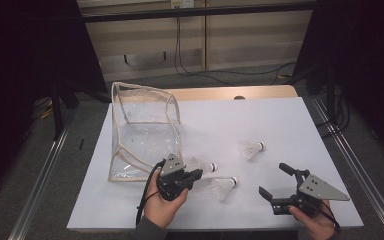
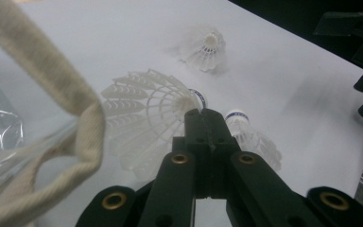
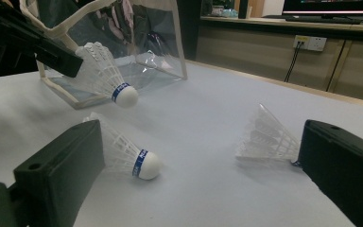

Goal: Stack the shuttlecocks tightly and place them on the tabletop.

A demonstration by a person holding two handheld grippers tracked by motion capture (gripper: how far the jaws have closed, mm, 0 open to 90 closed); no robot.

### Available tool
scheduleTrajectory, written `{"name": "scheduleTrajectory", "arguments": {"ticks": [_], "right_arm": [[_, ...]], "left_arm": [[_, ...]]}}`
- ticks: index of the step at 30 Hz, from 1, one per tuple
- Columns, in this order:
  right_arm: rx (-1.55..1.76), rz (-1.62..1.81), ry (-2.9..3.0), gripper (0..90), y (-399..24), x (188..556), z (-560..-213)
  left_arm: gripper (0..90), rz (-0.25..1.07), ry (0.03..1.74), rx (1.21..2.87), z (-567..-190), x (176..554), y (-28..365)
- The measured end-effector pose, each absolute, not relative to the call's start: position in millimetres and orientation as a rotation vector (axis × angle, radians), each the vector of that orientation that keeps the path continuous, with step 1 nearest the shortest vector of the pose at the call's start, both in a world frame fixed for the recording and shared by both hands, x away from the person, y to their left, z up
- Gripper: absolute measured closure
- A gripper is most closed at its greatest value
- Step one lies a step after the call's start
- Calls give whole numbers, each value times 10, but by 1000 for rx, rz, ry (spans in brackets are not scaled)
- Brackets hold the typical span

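1. White plastic feathers mark the shuttlecock (image 1: 200,165) held by the left hand-held gripper (image 1: 194,176); its jaws are clamped together on the rim of the skirt, as the left gripper view shows, with the skirt (image 2: 144,118) fanning out just past the black tips.
2. The held shuttlecock sits just beside the open mouth of the clear bag (image 1: 142,132), whose cloth-trimmed edge (image 2: 82,123) hangs close on the left of the left gripper view.
3. Its long axis runs roughly level across the worktop (image 1: 280,120), with the cork end (image 1: 213,167) pointing away from the bag and the skirt toward it.
4. The bag lies to the left of and slightly beyond the left hand-held gripper, so a move into it would likely carry the shuttlecock skirt-first toward the opening; the left hand is clearly the nearer one.
5. Two more shuttlecocks lie on the worktop: one (image 1: 224,186) just right of the left hand-held gripper, another (image 1: 251,148) farther off.
6. The right hand-held gripper (image 1: 272,181) rests low near the front edge with jaws spread wide and nothing between them; the nearer loose shuttlecock (image 3: 123,153) lies ahead of its left jaw.
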State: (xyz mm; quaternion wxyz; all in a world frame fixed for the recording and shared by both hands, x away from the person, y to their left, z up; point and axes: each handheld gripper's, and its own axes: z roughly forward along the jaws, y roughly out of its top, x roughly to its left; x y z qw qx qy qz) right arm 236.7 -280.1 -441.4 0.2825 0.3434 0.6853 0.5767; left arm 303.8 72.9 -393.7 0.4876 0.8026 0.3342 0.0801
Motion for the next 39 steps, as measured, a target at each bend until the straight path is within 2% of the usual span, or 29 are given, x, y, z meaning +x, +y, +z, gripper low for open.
{"name": "scheduleTrajectory", "arguments": {"ticks": [22, 39], "right_arm": [[919, 1550, 1837, 6, -2797, 2361, -4412], [915, 1551, 1838, 6, -2802, 2364, -4414]], "left_arm": [[900, 117, 825, 1939, -3725, 3206, 508], [900, 112, 882, 1917, -3654, 3345, 381]]}}
